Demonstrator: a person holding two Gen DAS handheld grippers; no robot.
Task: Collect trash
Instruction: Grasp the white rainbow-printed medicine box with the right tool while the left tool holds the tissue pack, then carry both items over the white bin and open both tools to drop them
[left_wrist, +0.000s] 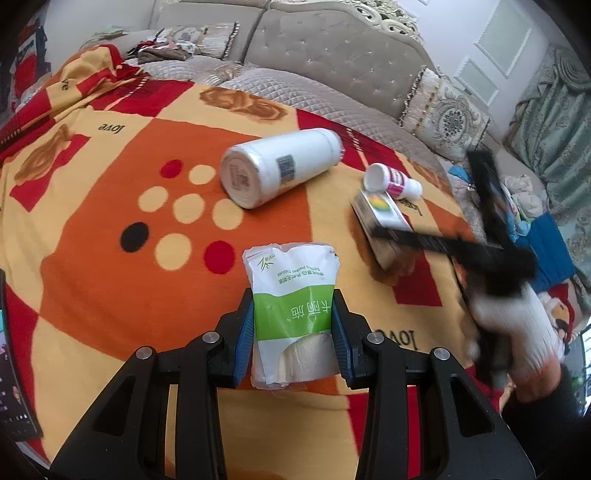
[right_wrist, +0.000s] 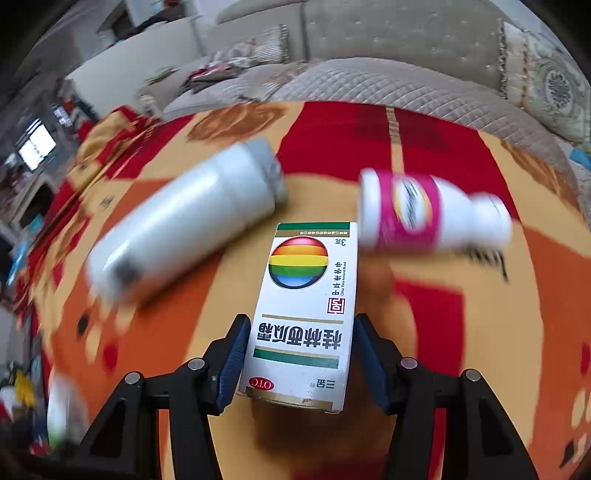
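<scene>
Tissue pack (left_wrist: 293, 314), white with a green band and a torn, crumpled top, sits clamped between the left gripper's (left_wrist: 293, 332) blue fingers (left_wrist: 244, 343), which are narrowed onto its sides at 6 o'clock in the left wrist view. Medicine box (right_wrist: 304, 314), white with a rainbow globe and green stripes, lies between the right gripper's (right_wrist: 299, 354) fingers (right_wrist: 233, 362); these stand partly open, right pad touching the box's edge, left pad just beside it, so whether they press is unclear. Both grippers tilt steeply downward over the blanket (left_wrist: 110, 258), patterned in orange, red and yellow. At 12 o'clock from the tissue pack a large white bottle (left_wrist: 280, 166) lies on its side; toward 2 o'clock a small white bottle (left_wrist: 393, 181) with a pink label touches the box's far end. Behind them stretches a quilted grey sofa (left_wrist: 332, 55).
</scene>
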